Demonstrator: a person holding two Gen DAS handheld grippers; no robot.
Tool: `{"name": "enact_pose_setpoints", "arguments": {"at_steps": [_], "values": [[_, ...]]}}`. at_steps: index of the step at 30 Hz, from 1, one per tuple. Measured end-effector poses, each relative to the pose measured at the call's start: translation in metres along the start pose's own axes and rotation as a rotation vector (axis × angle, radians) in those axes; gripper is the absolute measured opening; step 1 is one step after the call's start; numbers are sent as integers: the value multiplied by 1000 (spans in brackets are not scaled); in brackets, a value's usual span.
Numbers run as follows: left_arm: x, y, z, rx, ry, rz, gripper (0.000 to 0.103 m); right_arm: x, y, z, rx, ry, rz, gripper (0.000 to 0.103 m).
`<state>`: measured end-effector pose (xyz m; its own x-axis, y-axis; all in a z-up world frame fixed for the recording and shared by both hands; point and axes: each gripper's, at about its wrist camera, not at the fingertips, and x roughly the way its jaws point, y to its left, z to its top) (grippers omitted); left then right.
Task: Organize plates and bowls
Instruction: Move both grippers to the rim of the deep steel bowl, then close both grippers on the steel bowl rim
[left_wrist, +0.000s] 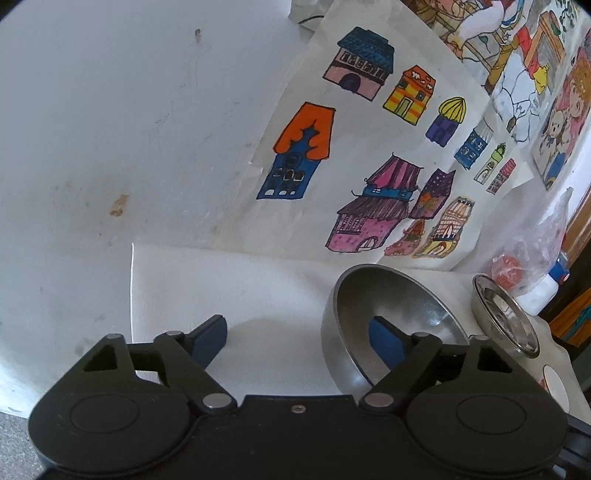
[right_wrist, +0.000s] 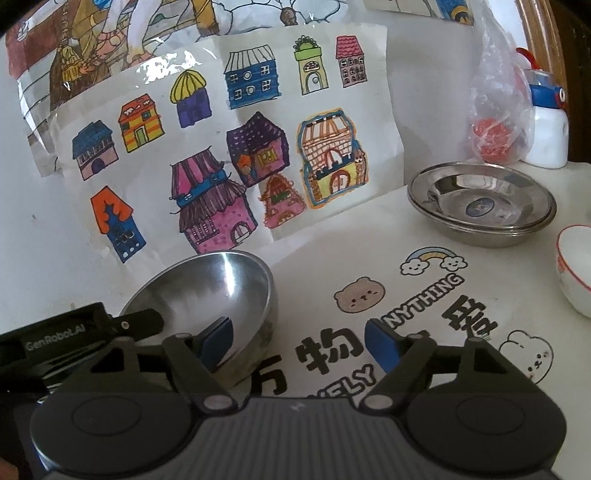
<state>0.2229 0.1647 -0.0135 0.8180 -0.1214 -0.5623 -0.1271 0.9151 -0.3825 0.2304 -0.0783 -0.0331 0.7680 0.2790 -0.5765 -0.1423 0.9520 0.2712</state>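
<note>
Where the two tools meet at the near edge of the table, the steel bowl (right_wrist: 207, 295) is straddled from both sides: one blue pad of the left gripper (left_wrist: 299, 341) is seen inside its hollow and the other outside on the white cloth (left_wrist: 229, 291), well clear of the wall, while one pad of the right gripper (right_wrist: 297, 343) lies within the bowl and the other over the printed mat (right_wrist: 406, 295). Both sets of jaws are held wide, and no pad can be seen pressing on the rim; nothing is gripped. The bowl is round, so no long axis is given; its mouth is turned upward and appears tipped toward the cameras. Its near rim is hidden behind the gripper links in both views.

Farther back on the right, the stacked steel plates (right_wrist: 482, 212) are set upright, mouths up; their number cannot be counted for certain. Beside them a white bowl with a red rim (right_wrist: 576, 267) is cut off by the picture's edge. Behind, a plastic bag (right_wrist: 498, 110) with something red inside, hard to make out, and a white bottle (right_wrist: 546, 136) are seen, with the house drawings (right_wrist: 229, 147) on the wall.
</note>
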Motion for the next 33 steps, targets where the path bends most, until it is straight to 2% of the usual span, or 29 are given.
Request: {"name": "enact_pose_setpoints", "arguments": {"at_steps": [5,6,8,13,18,21,27,33], "values": [[2,-4,-1,7,3,9,73,1,0,0,7,7,32,72],[2,-4,-1,10,4,11,71,2,0,0,8,10,38,69],[3,-4,-1,12,9,13,61,2,1,0,6,14,49,64],[6,-5,1,4,21,-13,50,2,0,2,19,34,102,47],[10,-8,-1,11,50,-46,33,1,1,2,32,52,135,27],[9,-14,-4,24,62,-62,22,-1,1,0,29,52,123,25],[4,-20,-9,30,58,-59,19,-12,-6,-4,49,65,117,22],[-13,-30,-16,47,54,-66,19,-47,-17,-11,58,59,124,22]]}}
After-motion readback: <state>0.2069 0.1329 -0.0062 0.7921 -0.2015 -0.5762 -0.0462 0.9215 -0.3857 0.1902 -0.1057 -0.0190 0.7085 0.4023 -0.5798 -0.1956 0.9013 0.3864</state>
